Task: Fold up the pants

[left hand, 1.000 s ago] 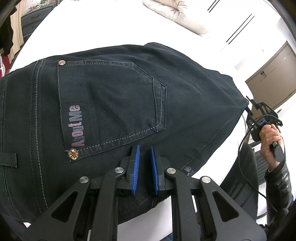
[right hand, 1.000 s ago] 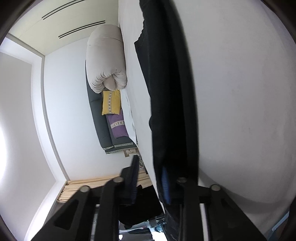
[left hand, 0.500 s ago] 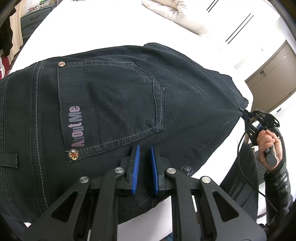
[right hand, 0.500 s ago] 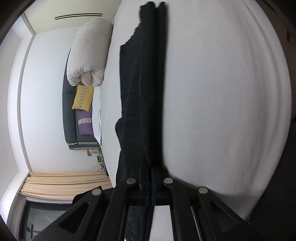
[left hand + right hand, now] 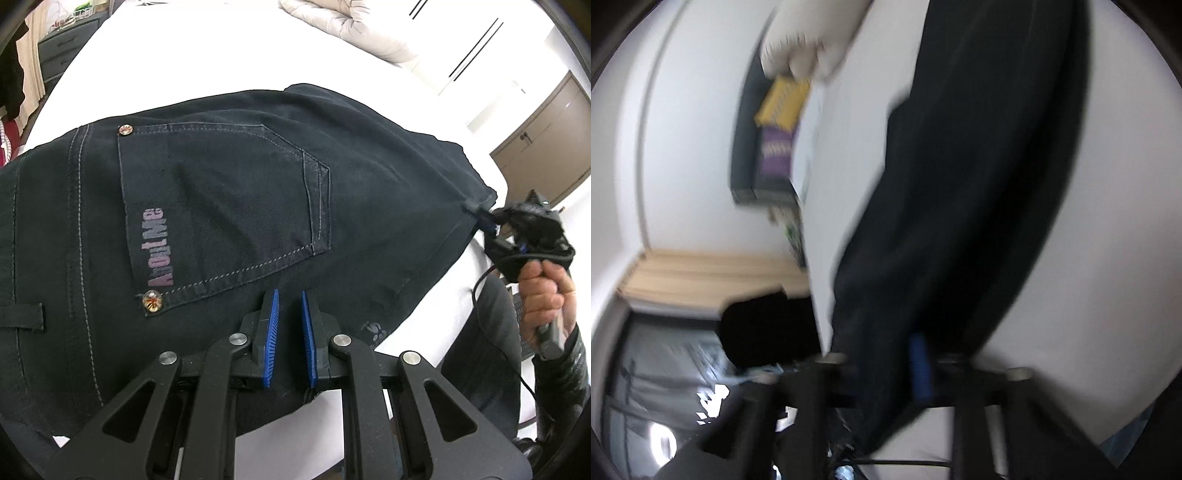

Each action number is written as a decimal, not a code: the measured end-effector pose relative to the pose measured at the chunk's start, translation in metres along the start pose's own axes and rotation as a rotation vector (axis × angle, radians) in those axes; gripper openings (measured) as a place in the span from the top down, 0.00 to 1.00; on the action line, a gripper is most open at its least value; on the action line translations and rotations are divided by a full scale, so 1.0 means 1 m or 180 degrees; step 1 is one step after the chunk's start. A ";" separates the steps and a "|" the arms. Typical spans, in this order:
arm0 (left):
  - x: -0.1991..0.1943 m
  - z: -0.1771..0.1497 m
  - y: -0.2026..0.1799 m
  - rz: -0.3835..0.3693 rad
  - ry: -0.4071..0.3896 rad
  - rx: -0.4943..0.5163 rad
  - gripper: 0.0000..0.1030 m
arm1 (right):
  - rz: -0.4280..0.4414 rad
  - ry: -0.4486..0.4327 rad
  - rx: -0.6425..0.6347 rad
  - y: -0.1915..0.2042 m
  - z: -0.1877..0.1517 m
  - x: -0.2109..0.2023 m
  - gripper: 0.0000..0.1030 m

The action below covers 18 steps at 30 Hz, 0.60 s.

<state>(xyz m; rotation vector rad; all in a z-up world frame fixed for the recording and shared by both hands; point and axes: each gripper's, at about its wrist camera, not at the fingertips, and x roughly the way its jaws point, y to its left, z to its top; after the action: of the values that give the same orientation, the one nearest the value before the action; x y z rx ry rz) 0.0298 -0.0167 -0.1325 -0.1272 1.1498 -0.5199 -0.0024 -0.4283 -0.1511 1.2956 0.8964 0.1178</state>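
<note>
Dark navy jeans point(image 5: 229, 206) lie folded on a white bed point(image 5: 192, 55), back pocket with "About Me" lettering facing up. My left gripper point(image 5: 290, 306) hovers just above the jeans near the lower pocket corner, its blue-padded jaws a small gap apart with nothing between them. My right gripper point(image 5: 487, 218) holds the jeans' far right corner, seen in the left wrist view with a hand behind it. In the blurred right wrist view the dark fabric point(image 5: 960, 184) runs up from between the fingers point(image 5: 919, 365).
A cream duvet point(image 5: 351, 26) lies at the bed's far end. A brown cabinet point(image 5: 546, 136) stands at the right. A grey sofa with yellow and purple cushions point(image 5: 775, 122) stands against the wall. The bed's near edge runs below the left gripper.
The right gripper shut on the jeans' corner and is now moving fast, blurring its view; the corner looks pulled slightly. The left gripper has stayed still.
</note>
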 end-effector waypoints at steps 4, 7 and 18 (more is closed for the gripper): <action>-0.004 -0.004 0.001 -0.0044 0.0007 0.0006 0.88 | -0.0104 -0.0008 0.0035 -0.016 -0.003 -0.009 0.98; -0.005 -0.006 0.005 -0.0070 -0.0004 0.0002 0.88 | -0.0089 0.0036 -0.0075 -0.013 -0.004 -0.010 1.00; -0.023 0.033 -0.039 -0.0086 -0.0300 0.0312 0.88 | -0.0369 -0.0040 -0.1215 0.101 0.000 -0.029 0.56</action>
<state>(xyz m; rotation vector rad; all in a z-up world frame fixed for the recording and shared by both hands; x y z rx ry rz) 0.0395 -0.0462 -0.0859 -0.0818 1.0299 -0.5873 0.0181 -0.4116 -0.0493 0.8873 0.8864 0.1802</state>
